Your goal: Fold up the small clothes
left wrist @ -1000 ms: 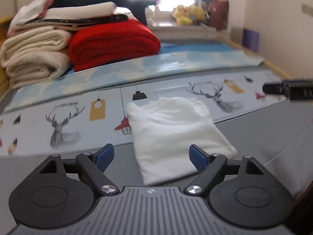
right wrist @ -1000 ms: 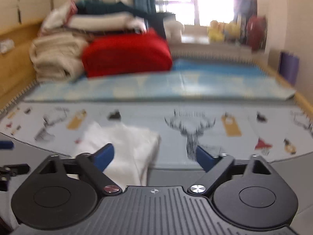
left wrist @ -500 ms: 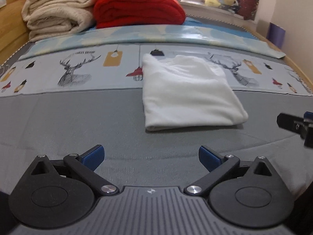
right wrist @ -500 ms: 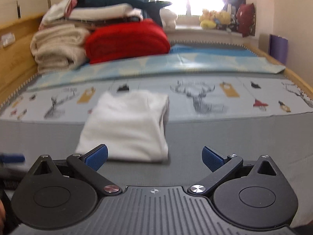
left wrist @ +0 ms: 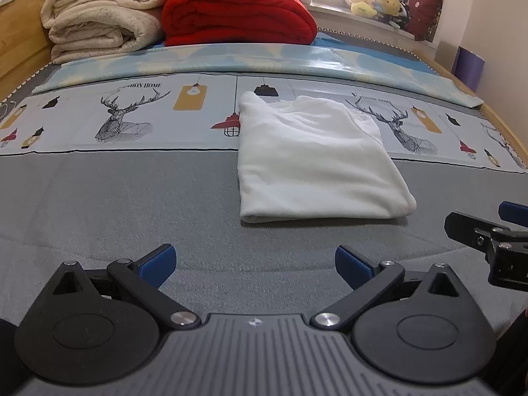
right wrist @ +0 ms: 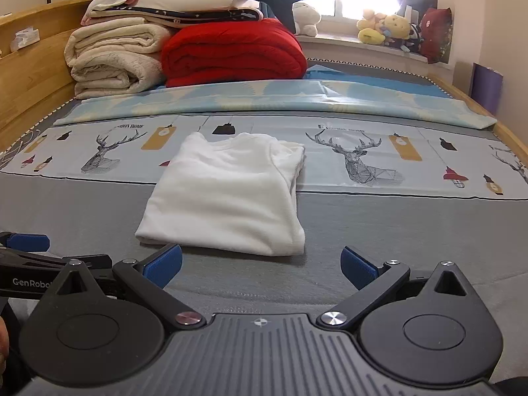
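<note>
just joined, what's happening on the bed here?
A person holds a two-finger gripper in each hand over a bed. A white garment lies folded into a compact rectangle on the grey and deer-print cover. The left gripper and right gripper are both open and empty, just short of the garment's near edge, touching nothing. Stacked blankets sit at the far end.

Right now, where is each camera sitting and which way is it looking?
Left wrist: sits on the left gripper, looking forward and down over the bed at the white garment; its own open jaws show, the right gripper at the right edge.
Right wrist: sits on the right gripper, facing likewise; its open jaws show, the left gripper at left.
Shared: garment, red blanket, window.
</note>
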`<state>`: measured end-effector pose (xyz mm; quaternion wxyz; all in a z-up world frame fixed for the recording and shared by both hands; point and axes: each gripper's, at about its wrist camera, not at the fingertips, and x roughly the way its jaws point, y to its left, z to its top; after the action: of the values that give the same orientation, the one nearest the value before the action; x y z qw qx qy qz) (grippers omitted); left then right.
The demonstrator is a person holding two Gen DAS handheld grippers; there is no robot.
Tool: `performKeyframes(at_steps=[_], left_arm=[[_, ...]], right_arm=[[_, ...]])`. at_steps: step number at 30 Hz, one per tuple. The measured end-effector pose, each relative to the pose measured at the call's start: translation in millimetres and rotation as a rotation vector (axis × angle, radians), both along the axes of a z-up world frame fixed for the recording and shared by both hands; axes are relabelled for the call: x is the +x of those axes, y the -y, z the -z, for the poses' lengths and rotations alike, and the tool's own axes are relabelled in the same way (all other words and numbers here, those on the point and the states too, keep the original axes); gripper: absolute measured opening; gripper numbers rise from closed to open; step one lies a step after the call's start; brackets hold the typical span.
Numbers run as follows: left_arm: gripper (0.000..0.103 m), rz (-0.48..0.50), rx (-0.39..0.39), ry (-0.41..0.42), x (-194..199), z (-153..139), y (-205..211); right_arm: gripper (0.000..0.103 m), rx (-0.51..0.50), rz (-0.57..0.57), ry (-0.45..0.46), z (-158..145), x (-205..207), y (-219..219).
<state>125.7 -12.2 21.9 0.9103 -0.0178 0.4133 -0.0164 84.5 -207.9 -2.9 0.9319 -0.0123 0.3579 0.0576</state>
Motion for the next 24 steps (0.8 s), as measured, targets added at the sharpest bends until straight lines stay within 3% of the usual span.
performKeyframes(at_steps=[24], left_arm=[[0.103, 0.008, -0.003, -0.004, 4.5, 3.3, 1.4]], right_arm=[[0.102, -0.016, -0.036, -0.001, 2.5, 1.8, -1.2]])
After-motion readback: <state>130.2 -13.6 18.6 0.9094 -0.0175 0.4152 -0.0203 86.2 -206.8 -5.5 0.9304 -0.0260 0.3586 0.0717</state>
